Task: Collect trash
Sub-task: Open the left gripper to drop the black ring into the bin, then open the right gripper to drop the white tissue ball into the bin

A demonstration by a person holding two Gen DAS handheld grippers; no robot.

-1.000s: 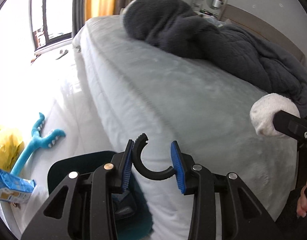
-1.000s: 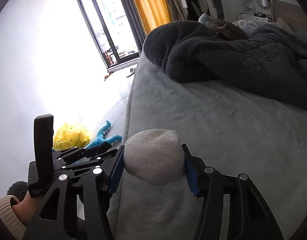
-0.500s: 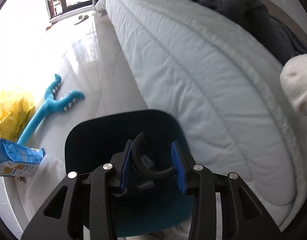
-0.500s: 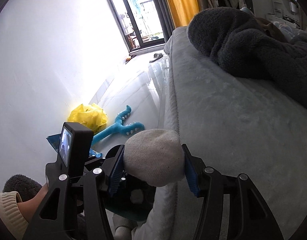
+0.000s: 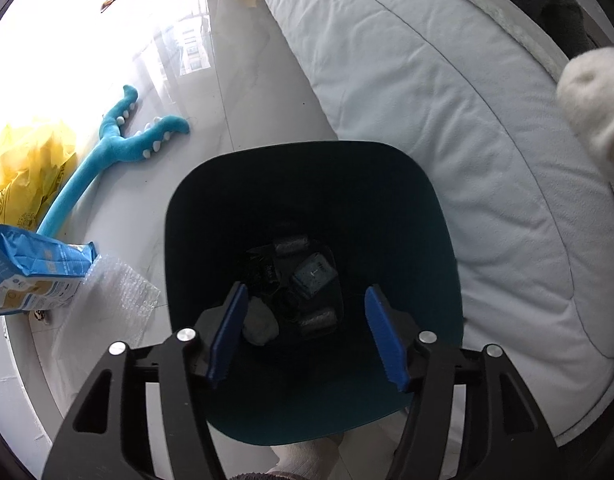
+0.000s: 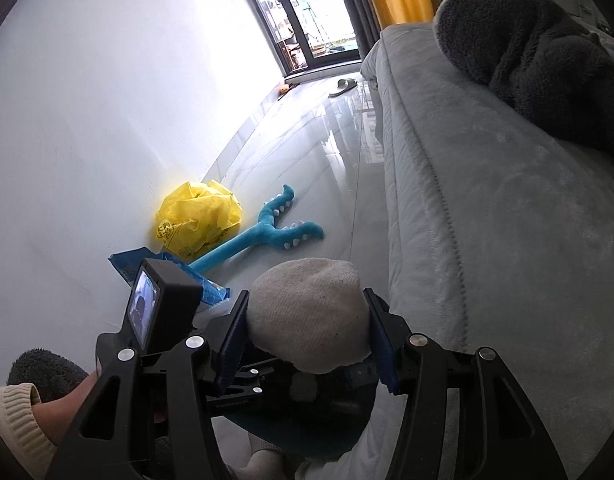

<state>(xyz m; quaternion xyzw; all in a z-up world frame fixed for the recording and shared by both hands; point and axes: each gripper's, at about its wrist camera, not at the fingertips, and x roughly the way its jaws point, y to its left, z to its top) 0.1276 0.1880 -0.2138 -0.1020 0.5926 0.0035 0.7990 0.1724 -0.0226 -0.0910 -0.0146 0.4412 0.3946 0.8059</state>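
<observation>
on the left, by the wall, a yellow plastic bag [image 5: 25, 168], a blue snack packet [image 5: 31, 274], a sheet of bubble wrap [image 5: 107, 304] and a blue plush toy [image 5: 119, 148] lie on the floor, not yet collected. the left gripper [image 5: 307, 334] now hangs over the dark teal bin [image 5: 435, 216] with its jaws opening and nothing between them; the black c-shaped clip it pinched a second ago is gone, presumably dropped among the clutter at the bin's bottom, though i cannot pick it out there. so one piece is delivered. to the right, beside the bed [image 5: 427, 80], the right gripper [image 6: 307, 334] stays clamped on the white balled sock [image 6: 307, 316], closer to the bin and probably next to drop.
</observation>
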